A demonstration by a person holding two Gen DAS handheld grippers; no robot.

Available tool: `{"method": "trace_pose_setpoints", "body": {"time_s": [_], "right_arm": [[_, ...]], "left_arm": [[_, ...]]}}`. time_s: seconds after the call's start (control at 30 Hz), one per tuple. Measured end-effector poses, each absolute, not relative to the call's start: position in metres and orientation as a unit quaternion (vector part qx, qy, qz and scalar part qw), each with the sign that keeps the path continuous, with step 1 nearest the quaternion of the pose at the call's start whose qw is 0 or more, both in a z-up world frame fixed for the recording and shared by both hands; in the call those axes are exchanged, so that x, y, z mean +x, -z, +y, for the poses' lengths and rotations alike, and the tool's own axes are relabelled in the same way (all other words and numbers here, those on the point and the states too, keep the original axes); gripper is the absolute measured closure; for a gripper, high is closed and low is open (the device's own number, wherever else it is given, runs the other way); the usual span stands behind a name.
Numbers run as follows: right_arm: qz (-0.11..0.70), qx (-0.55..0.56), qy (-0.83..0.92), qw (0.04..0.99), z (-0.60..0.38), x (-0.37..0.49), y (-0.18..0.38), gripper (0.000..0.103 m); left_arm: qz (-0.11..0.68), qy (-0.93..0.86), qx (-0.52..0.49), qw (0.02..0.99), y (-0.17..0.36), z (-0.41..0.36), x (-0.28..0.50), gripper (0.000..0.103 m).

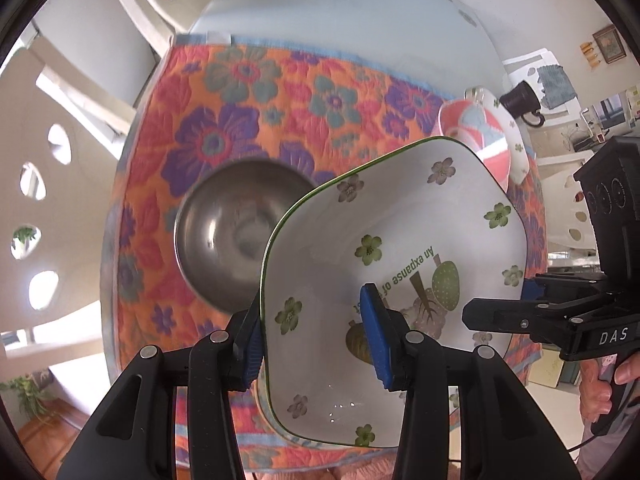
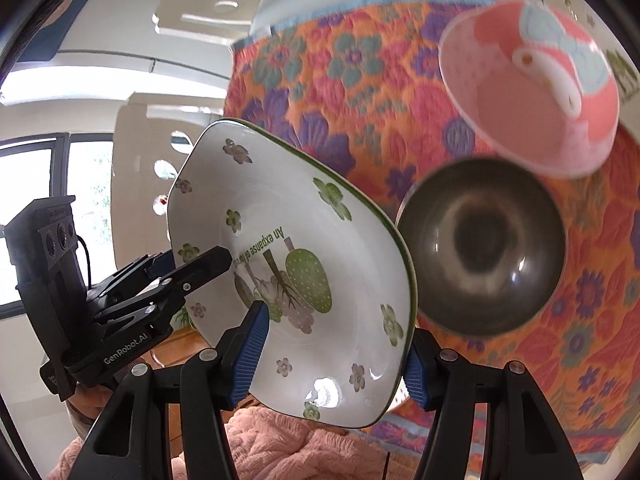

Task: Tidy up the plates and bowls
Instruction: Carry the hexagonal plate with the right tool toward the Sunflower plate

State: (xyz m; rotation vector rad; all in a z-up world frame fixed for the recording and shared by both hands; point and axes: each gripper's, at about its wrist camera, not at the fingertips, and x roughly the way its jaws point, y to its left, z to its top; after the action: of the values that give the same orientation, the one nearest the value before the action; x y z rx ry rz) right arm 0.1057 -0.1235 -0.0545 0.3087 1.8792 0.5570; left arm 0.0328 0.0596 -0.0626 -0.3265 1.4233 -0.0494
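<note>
The bench [image 1: 340,12] wears a bright flowered cloth [image 1: 248,112]. Above the cloth, a big white flowered plate [image 1: 400,248] hangs tilted in the air. The left tongs [image 1: 316,336] pinch one edge of the plate, and the right tongs [image 2: 336,356] pinch another edge. A shiny metal bowl [image 1: 232,232] sits on the cloth just beside the plate, and a pink bowl [image 2: 532,104] sits farther off. If one pinch slips, the plate could drop and crack. If it swings low, it could bump the metal bowl.
</note>
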Motion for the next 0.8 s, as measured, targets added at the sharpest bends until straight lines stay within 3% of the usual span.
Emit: {"method": "trace_pose_setpoints", "body": {"time_s": [0.8], "right_arm": [[0.833,0.14,-0.222,0.487,-0.134,0.026,0.106,0.043]], "left_arm": [[0.692,0.026,-0.163,0.703,0.107,0.049,-0.033,0.064]]}}
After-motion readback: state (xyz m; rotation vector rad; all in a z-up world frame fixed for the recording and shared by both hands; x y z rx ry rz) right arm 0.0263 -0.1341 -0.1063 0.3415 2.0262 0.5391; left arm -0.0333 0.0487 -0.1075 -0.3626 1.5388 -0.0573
